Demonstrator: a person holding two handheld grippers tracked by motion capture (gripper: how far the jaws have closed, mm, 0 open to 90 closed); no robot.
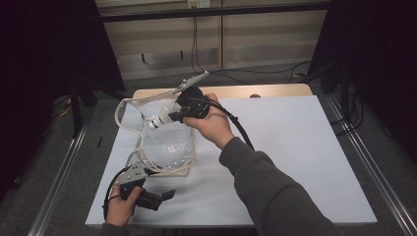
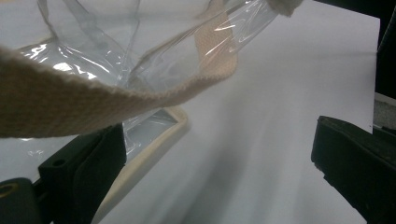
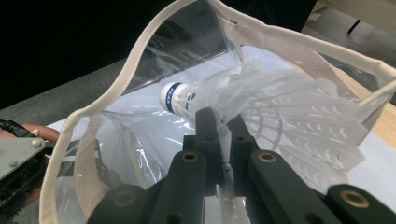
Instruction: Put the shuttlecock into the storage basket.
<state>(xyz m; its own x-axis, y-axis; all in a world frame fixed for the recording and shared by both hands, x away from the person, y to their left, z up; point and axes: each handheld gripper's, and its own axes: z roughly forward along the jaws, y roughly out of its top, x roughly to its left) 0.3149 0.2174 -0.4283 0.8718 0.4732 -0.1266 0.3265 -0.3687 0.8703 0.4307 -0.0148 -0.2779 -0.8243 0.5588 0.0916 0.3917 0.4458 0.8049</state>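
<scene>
The right gripper (image 3: pixel 219 140), clenched on a white shuttlecock (image 3: pixel 261 105), holds it at the clear bag's (image 1: pixel 167 142) far mouth, not yet inside; the left gripper (image 1: pixel 164 194), jaws released, waits near the bag's strap (image 2: pixel 70 107).

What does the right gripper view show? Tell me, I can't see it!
The right gripper is shut on a white shuttlecock, holding it at the open mouth of a clear bag with cream edging. A white table lies below.
</scene>
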